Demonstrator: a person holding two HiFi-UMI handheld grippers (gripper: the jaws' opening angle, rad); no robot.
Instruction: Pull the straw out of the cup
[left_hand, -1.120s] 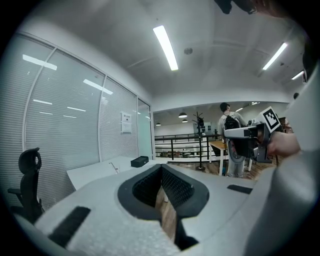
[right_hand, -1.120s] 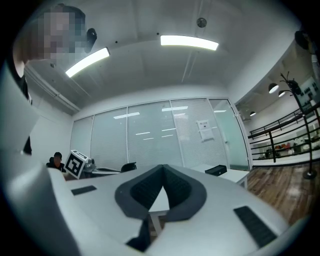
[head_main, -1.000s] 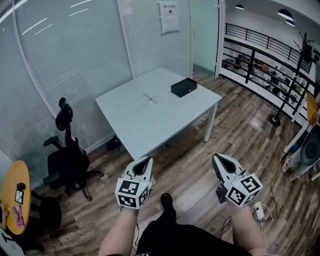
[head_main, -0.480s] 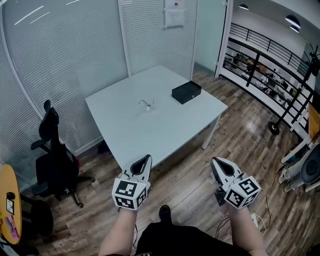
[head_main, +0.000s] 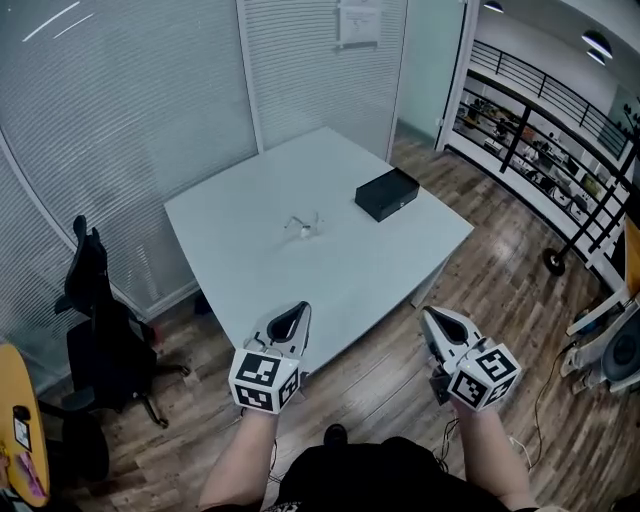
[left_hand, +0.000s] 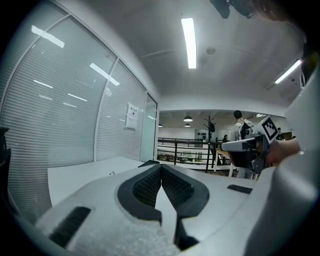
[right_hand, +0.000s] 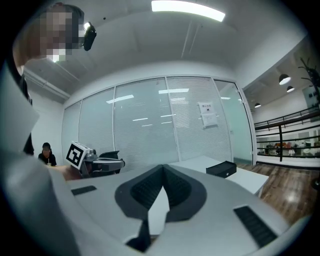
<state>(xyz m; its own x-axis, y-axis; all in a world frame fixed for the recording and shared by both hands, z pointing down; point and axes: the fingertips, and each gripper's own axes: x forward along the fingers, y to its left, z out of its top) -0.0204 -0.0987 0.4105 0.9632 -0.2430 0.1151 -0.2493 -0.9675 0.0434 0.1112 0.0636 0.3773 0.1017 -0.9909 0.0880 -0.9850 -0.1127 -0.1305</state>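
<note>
**Both grippers empty, cup well ahead on the table**

The small clear cup (head_main: 307, 229) stands near the middle of the white table (head_main: 240, 270), left of a black box (head_main: 388, 193); its straw is too small to make out clearly. The left gripper (head_main: 298, 309) and the right gripper (head_main: 431, 316) are well apart from the cup, at the table's near edge. Both have their jaws pressed together on nothing. The forearms reach forward side by side, and the grippers point roughly level toward the table.
</note>
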